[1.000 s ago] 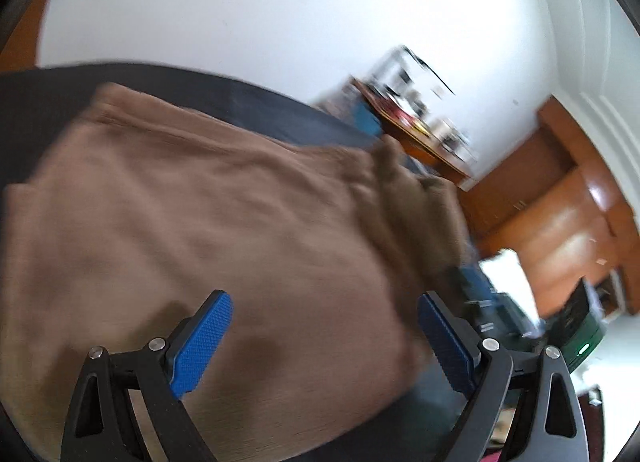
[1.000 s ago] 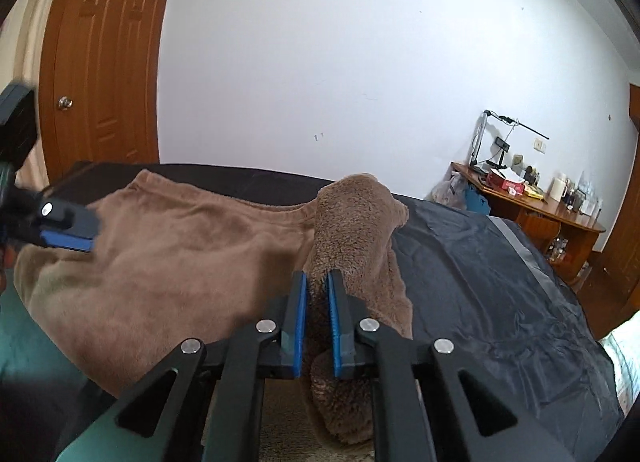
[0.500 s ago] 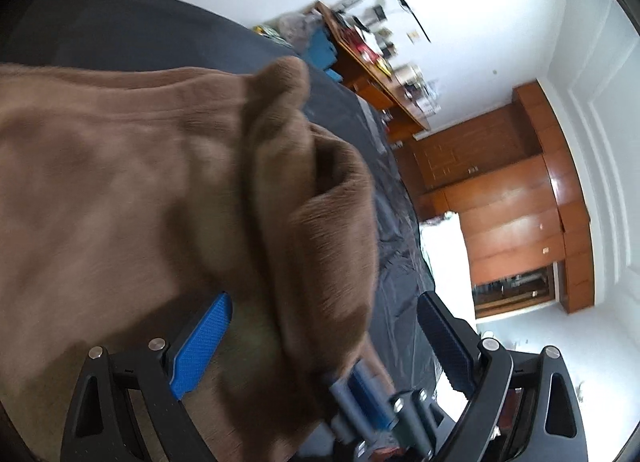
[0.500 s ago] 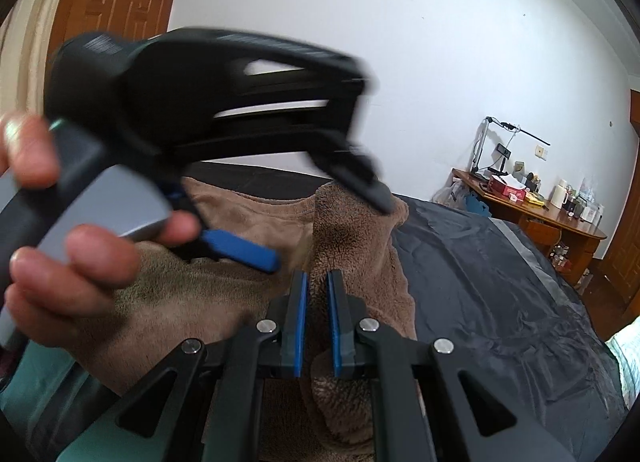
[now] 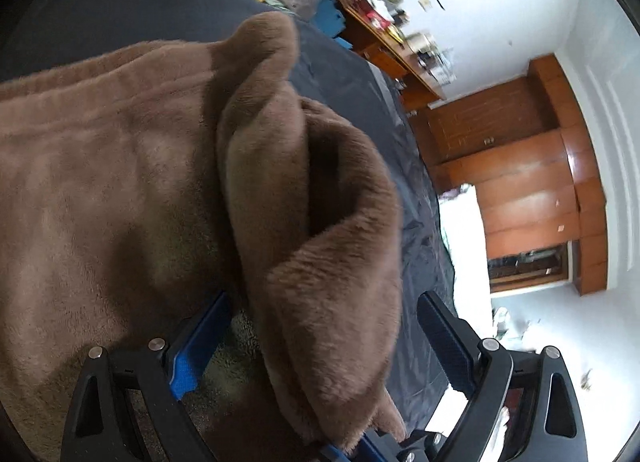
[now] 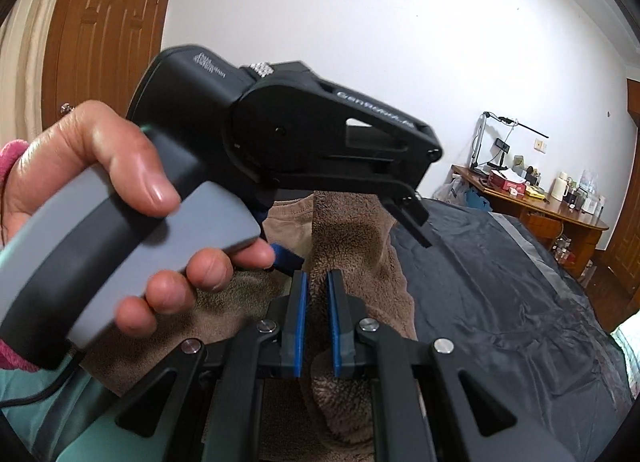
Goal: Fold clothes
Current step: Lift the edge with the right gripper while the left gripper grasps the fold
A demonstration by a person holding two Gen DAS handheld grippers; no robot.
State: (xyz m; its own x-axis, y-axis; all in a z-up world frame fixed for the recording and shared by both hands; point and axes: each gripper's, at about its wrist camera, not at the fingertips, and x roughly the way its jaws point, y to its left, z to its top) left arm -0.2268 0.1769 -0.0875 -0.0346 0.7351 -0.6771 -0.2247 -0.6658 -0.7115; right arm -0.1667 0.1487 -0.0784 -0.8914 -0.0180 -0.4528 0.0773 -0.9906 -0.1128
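A brown fleece garment (image 5: pixel 100 181) lies on a dark sheet (image 5: pixel 360 81). A thick fold of it (image 5: pixel 320 242) rises along its right side. My left gripper (image 5: pixel 324 326) is open, its fingers on either side of that fold. My right gripper (image 6: pixel 317 298) is shut on the near end of the same fold (image 6: pixel 352 246). In the right wrist view the left gripper (image 6: pixel 408 217) and the hand holding it (image 6: pixel 120 181) reach over the garment from the left. The right gripper's blue tips also show at the bottom of the left wrist view (image 5: pixel 360 450).
A wooden desk (image 6: pixel 540 213) with a lamp and clutter stands against the white wall at the far right. A brown door (image 6: pixel 104 41) is at the far left. Wooden wardrobes (image 5: pixel 532 189) stand beyond the bed. The dark sheet (image 6: pixel 500 302) stretches right of the garment.
My left gripper has swung from the flat left part of the garment over to the raised fold and now straddles it. My right gripper has stayed shut on the fold.
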